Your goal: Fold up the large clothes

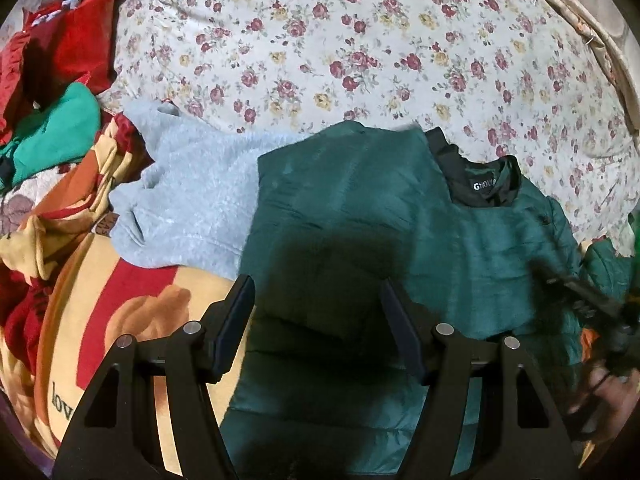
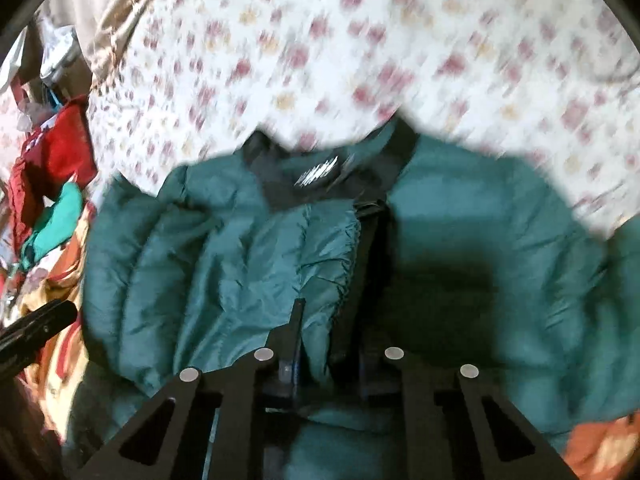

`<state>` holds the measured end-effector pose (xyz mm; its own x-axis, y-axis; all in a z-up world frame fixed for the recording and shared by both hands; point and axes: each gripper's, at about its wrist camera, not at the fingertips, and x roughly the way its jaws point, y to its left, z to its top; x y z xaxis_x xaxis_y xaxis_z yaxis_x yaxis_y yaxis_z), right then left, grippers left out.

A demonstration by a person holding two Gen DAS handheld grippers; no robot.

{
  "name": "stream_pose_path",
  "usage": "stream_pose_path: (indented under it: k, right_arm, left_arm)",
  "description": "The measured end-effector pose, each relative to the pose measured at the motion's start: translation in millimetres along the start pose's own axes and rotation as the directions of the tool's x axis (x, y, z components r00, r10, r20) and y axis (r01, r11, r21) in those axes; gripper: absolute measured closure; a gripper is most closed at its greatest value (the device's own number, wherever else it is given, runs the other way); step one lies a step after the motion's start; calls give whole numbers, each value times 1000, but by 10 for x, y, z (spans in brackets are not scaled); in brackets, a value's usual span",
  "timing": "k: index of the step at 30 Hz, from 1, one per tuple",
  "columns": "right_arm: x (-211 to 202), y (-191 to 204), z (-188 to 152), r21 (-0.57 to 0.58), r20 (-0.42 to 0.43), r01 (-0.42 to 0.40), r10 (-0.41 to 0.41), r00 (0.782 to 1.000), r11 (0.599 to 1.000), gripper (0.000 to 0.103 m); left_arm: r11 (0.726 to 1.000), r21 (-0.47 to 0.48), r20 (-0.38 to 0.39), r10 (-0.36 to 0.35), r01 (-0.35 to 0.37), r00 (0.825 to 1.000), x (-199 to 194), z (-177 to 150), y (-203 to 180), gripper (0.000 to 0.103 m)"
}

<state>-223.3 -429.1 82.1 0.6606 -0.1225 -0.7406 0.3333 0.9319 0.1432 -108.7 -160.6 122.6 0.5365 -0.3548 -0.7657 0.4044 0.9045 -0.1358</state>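
Observation:
A dark green puffer jacket [image 1: 360,208] with a black collar and label lies spread on the bed, part folded over itself. My left gripper [image 1: 318,300] is open and empty, hovering just above the jacket's lower left part. In the right wrist view, which is motion-blurred, my right gripper [image 2: 332,320] is shut on a fold of the jacket [image 2: 256,248] near its front opening. The right gripper also shows blurred at the right edge of the left wrist view [image 1: 580,292].
A floral bedsheet [image 1: 340,40] covers the far side. A grey fleece garment [image 1: 188,200] lies left of the jacket. A red and yellow blanket [image 1: 100,300] lies at the near left. Red [image 1: 68,48] and teal [image 1: 56,132] clothes are piled at the far left.

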Motion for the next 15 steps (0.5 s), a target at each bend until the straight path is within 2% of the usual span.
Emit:
stream_pose_path:
  k: [4, 8, 10, 13, 14, 15]
  right_arm:
    - [-254, -410, 8, 61, 58, 95, -99, 993, 994, 84]
    - [-133, -773, -93, 97, 12, 226, -229, 973, 969, 84]
    - [35, -873, -147, 101, -28, 254, -252, 967, 962, 84]
    - [69, -951, -163, 126, -35, 217, -215, 976, 968, 83]
    - [8, -962, -159, 135, -28, 221, -219, 975, 966, 71]
    - [-69, -963, -153, 145, -17, 236, -236, 972, 961, 54]
  left_arm:
    - [1000, -11, -12, 1, -1, 1000, 56, -16, 27, 37]
    - [1000, -3, -38, 7, -7, 999, 149, -66, -35, 37]
    - [1000, 11, -37, 12, -11, 999, 178, -76, -93, 37]
    - [999, 30, -31, 20, -19, 999, 220, -50, -175, 37]
    - [999, 32, -28, 19, -19, 999, 231, -32, -197, 37]
    - [999, 31, -24, 17, -16, 1000, 240, -13, -217, 37]
